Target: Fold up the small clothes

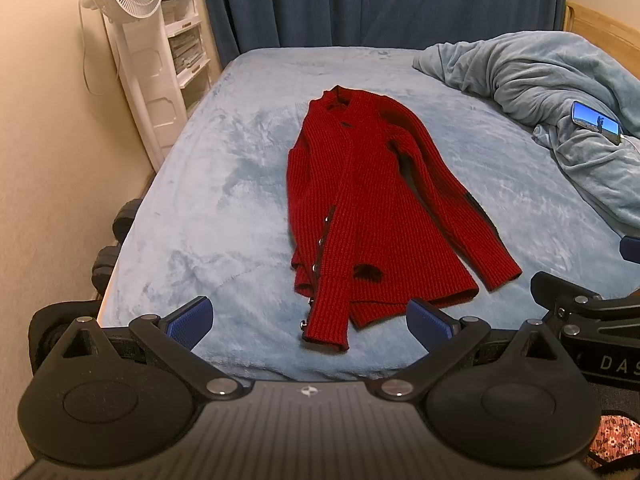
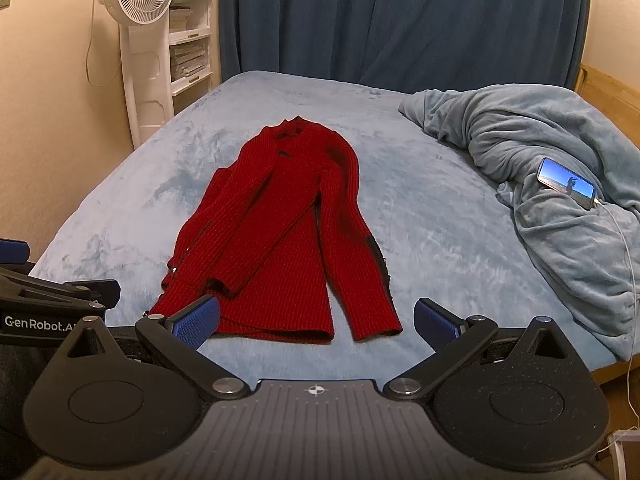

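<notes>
A red knit cardigan (image 1: 360, 208) lies flat on the light blue bed (image 1: 224, 184), collar at the far end, hem toward me, both sleeves folded over the body. The same cardigan (image 2: 288, 232) fills the middle of the right wrist view. My left gripper (image 1: 310, 322) hangs open just in front of the hem, nothing between its blue pads (image 1: 190, 320). My right gripper (image 2: 316, 322) is open too, near the hem and the right sleeve cuff, holding nothing. Part of the right gripper (image 1: 576, 308) shows at the right edge of the left wrist view.
A crumpled blue blanket (image 2: 540, 184) is heaped at the right of the bed, with a lit phone (image 2: 566, 183) and its white cable on it. A white standing fan (image 2: 138, 40) and shelves stand at the left wall. Dark blue curtains (image 2: 400, 20) hang behind the bed.
</notes>
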A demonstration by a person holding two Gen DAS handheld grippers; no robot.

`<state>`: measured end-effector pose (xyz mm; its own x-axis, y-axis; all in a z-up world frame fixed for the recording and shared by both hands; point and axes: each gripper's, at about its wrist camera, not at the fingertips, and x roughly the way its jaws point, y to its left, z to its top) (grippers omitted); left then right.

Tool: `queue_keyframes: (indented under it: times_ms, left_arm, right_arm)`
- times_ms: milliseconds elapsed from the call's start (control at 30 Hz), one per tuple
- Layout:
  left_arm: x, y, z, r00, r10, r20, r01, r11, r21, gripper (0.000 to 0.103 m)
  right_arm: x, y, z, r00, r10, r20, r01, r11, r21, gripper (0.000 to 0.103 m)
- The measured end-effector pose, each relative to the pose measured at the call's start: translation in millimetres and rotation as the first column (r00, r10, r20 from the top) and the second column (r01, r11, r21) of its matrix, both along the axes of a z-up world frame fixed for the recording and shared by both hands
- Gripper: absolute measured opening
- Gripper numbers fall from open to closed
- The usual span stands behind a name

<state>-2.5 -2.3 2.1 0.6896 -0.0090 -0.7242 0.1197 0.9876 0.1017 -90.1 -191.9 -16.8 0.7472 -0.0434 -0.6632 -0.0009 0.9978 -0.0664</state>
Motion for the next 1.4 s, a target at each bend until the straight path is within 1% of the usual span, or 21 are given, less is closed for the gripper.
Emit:
queue_keyframes:
  times_ms: [800,1067,1133,1267,1400]
  left_arm:
    - [-1,-1,-5,1.0,-0.001,-0.005,0.001,1.0,0.0,0.103]
    - [1,-1,-12,1.0,0.0,-0.023,0.0,1.0,-0.004,0.103]
    - [5,2,-15,0.999,0.003,-0.035,-0.004,1.0,-0.014,0.103]
    - [22,17,-15,0.999,0.005,-0.034,-0.008,0.997,-0.075,0.103]
    - [51,35,-12,0.998,0.053,-0.036,-0.056,0.995,-0.087,0.103]
  right_arm:
    - [1,-1,-1,1.0,-0.001,-0.003,0.001,1.0,0.001,0.102]
    - [4,0,-8,1.0,0.004,-0.022,-0.004,1.0,0.006,0.102]
    - [7,-3,-11,1.0,0.002,-0.022,-0.002,1.0,0.013,0.102]
    - [25,-19,-13,0.999,-0.043,-0.015,0.043,0.998,0.038,0.102]
    - [53,-39,-14,0.996,-0.094,0.008,0.093,0.993,0.07,0.102]
